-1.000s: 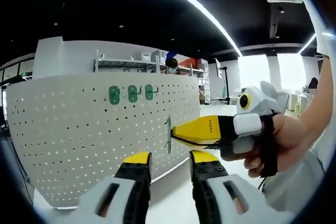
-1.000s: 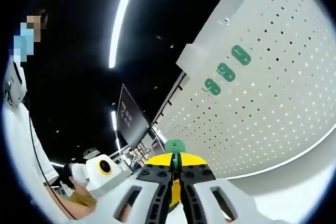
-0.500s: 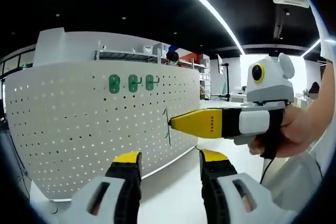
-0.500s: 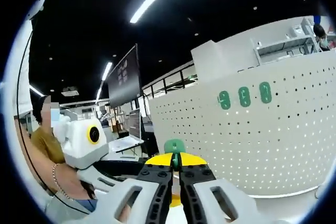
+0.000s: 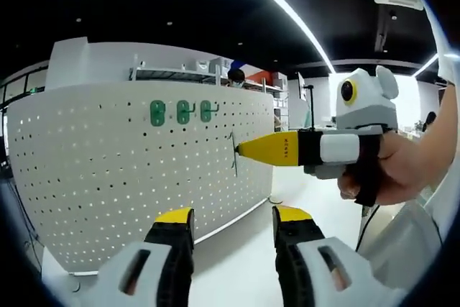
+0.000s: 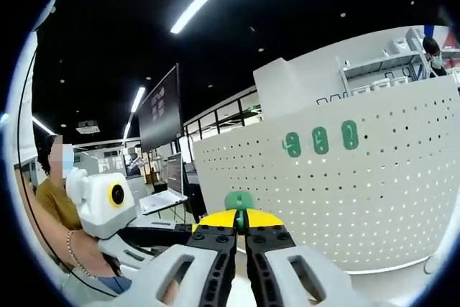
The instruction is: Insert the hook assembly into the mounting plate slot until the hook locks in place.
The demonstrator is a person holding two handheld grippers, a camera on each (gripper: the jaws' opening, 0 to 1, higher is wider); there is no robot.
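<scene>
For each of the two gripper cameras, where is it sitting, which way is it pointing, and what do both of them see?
Left gripper view: rides the open left gripper, facing the white pegboard; the right gripper and a hand enter from the right.
Right gripper view: rides the right gripper, shut on a green hook, facing the pegboard.
Shared: the pegboard and three mounted green hooks.

pegboard (image 5: 129, 170): 1 | mounted green hooks (image 5: 179, 112): 3 | held hook (image 6: 238, 201): 1

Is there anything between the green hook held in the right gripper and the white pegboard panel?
No. In the left gripper view, the right gripper holds the green hook just before the white pegboard panel, with only open air between.
</scene>
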